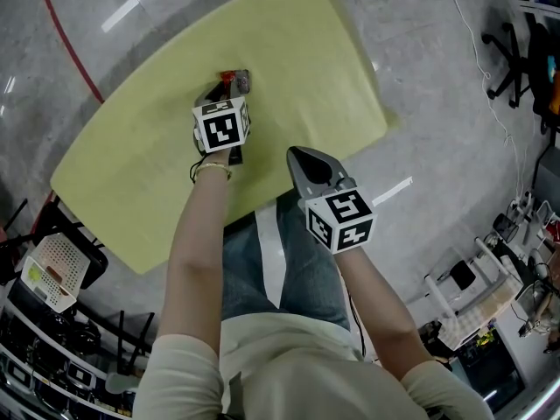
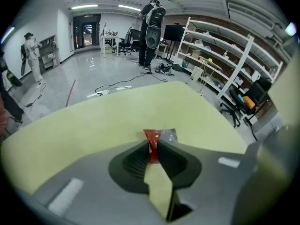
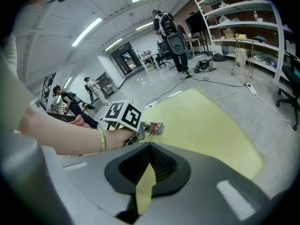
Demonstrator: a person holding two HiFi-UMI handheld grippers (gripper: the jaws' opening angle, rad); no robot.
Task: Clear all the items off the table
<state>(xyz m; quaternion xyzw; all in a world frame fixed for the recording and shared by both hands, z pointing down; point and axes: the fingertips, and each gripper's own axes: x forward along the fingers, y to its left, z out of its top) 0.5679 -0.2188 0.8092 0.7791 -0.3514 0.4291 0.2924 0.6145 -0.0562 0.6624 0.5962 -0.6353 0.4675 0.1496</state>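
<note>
In the head view the red-and-silver packet, on the tabletop, is mostly hidden under the left gripper. The left gripper view plainly shows its fingers clamped on the packet's red end. The fingers of the right gripper are seen pressed together, holding nothing.

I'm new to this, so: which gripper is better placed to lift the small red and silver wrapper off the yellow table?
The left gripper: its jaws pinch the small red and silver wrapper on the yellow table. The right gripper is shut, empty, apart from it.
</note>
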